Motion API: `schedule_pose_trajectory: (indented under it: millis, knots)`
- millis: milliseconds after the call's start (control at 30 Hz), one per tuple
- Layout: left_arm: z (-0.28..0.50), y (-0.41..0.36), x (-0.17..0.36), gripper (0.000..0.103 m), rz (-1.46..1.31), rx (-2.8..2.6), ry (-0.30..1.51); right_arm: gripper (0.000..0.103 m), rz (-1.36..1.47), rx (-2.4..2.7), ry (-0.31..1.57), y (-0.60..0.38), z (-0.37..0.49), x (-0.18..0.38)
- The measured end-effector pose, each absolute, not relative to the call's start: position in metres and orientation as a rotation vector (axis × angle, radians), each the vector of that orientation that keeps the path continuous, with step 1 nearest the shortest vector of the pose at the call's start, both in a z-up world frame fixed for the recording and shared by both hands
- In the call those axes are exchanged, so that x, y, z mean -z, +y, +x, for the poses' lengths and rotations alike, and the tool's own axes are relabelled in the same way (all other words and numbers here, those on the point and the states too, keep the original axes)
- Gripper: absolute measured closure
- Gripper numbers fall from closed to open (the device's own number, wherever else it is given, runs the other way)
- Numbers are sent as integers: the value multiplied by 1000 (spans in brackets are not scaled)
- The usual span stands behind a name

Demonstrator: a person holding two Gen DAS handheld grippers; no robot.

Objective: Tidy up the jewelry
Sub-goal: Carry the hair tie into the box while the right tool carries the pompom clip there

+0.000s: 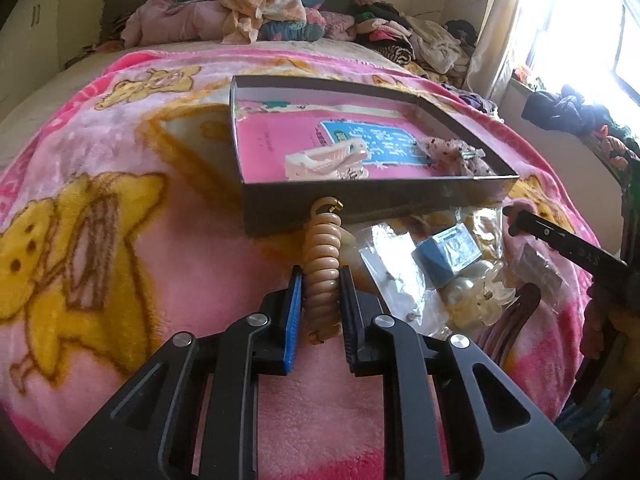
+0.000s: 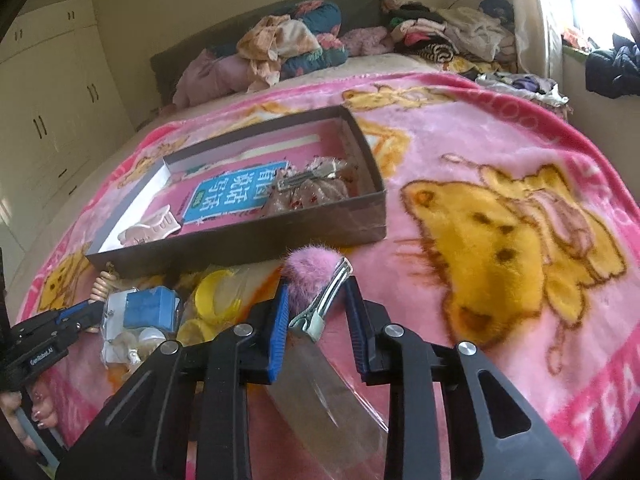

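- Just in front of the dark box (image 1: 360,204), on the pink blanket (image 1: 192,264), the left gripper (image 1: 320,300) has its pads pressed to both sides of a beige spiral hair tie (image 1: 323,256), gripping it near the lower coils.
- That coil looks light, springy and a bit slick, so I'd judge a mid-coil hold safest.
- To the right, the right gripper (image 2: 316,304) brackets a pink fluffy clip (image 2: 316,280); its fingers look apart, not squeezing; the metal spine seems the firm part to take.
- Inside the box lie a pale claw clip (image 1: 324,158) and a dotted bow clip (image 2: 312,188).
- Between the grippers sits a heap of clear bags (image 1: 400,276) with a blue packet (image 1: 446,256), and the box's near wall must be cleared.
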State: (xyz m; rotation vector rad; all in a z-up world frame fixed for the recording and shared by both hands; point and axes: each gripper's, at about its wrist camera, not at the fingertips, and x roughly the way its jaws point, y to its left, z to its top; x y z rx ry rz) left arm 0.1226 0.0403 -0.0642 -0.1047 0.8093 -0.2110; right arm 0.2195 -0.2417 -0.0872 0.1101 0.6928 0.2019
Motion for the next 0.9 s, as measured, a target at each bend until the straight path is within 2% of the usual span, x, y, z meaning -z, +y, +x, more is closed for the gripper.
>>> schedule_pose_trajectory:
  millis: [600,900]
  knots:
    - [122,35,11,92,-110,241,677,77,167,-200,607,-261,193,66]
    - [150,16,1,92,-115,266,647,77,177,-198,586,-264,200,56]
